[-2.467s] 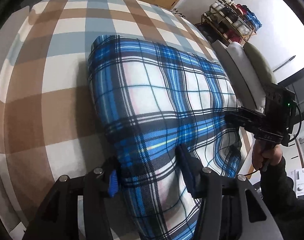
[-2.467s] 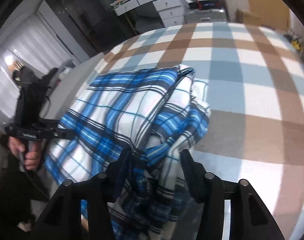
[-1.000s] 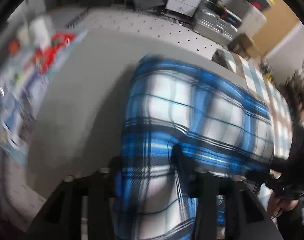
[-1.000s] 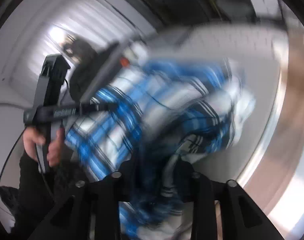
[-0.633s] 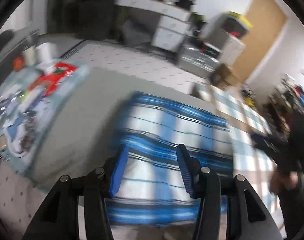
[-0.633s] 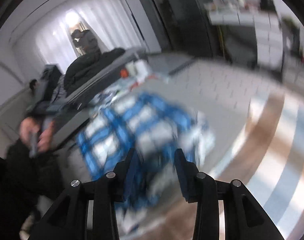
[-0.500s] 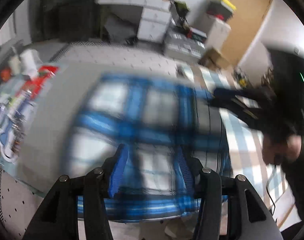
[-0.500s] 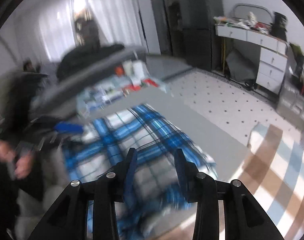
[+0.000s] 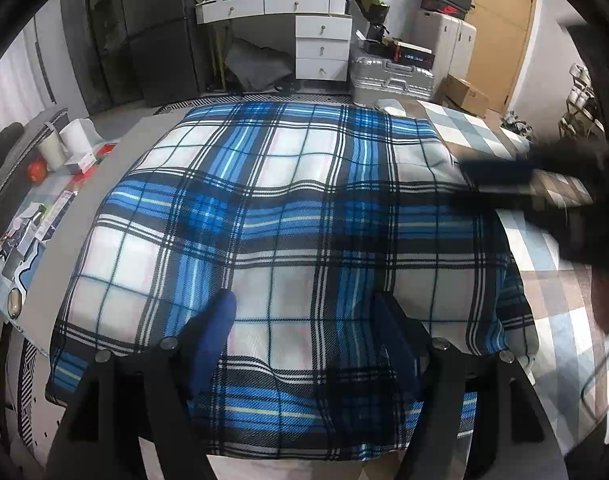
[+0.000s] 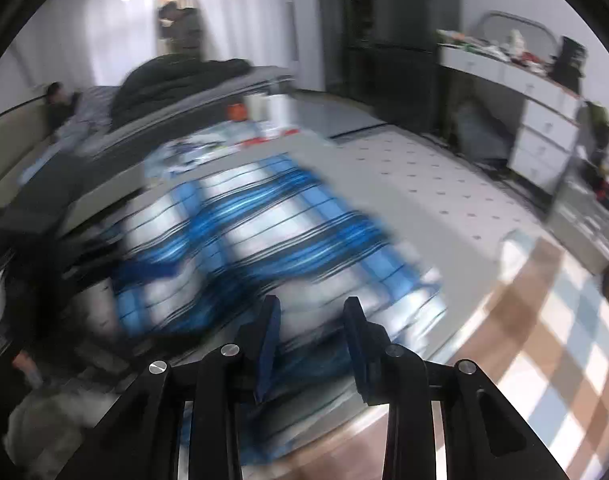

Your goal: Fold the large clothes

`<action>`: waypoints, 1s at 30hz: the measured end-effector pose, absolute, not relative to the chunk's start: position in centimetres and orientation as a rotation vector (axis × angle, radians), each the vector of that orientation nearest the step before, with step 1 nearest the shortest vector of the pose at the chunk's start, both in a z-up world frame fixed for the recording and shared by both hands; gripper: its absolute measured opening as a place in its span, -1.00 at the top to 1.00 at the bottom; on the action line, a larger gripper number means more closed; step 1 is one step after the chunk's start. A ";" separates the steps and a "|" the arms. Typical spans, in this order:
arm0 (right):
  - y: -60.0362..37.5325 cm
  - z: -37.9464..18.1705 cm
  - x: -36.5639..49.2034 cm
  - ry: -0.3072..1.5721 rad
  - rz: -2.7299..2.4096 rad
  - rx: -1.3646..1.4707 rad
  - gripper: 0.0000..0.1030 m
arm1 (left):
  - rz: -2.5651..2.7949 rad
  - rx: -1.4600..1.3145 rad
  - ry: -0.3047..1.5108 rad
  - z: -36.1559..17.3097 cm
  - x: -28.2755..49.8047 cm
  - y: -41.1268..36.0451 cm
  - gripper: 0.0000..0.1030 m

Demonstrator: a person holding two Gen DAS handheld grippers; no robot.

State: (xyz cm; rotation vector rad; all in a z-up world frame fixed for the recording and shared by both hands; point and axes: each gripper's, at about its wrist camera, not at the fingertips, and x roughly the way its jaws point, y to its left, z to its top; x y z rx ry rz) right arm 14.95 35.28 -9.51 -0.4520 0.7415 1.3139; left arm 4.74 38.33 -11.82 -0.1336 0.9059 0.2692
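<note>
The left gripper [image 9: 304, 312] is showing black angular arms dotted with round silver screws, and one of its fingers [image 9: 212, 332] is wearing a blue pad. The right gripper [image 10: 310, 320] is showing the same black frame, silver screws and dark blue pads [image 10: 269, 336]. Further detail is blurring out.

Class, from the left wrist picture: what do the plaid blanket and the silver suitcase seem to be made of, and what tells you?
Plaid blanket: soft woven or fleece cloth, matte; it sags into ripples, and fine diagonal weave lines show. Exact fibre cannot be told.
Silver suitcase: hard shell, probably aluminium or metallic-finish plastic; ribbed sides, a dull sheen and rigid corners.
</note>
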 end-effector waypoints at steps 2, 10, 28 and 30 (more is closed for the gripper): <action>34.3 -12.4 14.2 0.782 1.279 -0.480 0.36 | 0.271 -0.138 0.897 -10.7 5.2 40.0 -0.35; 24.6 -10.1 15.3 0.819 1.253 -0.095 0.34 | 0.374 -0.159 0.815 -7.6 2.8 37.7 -0.36; 5.8 0.5 2.4 0.383 1.168 0.129 -1.00 | 0.612 -0.035 0.351 2.0 -11.1 23.3 -0.97; 5.3 0.6 1.5 0.369 1.155 0.129 -1.00 | 0.589 -0.038 0.341 2.0 -11.7 22.6 -0.97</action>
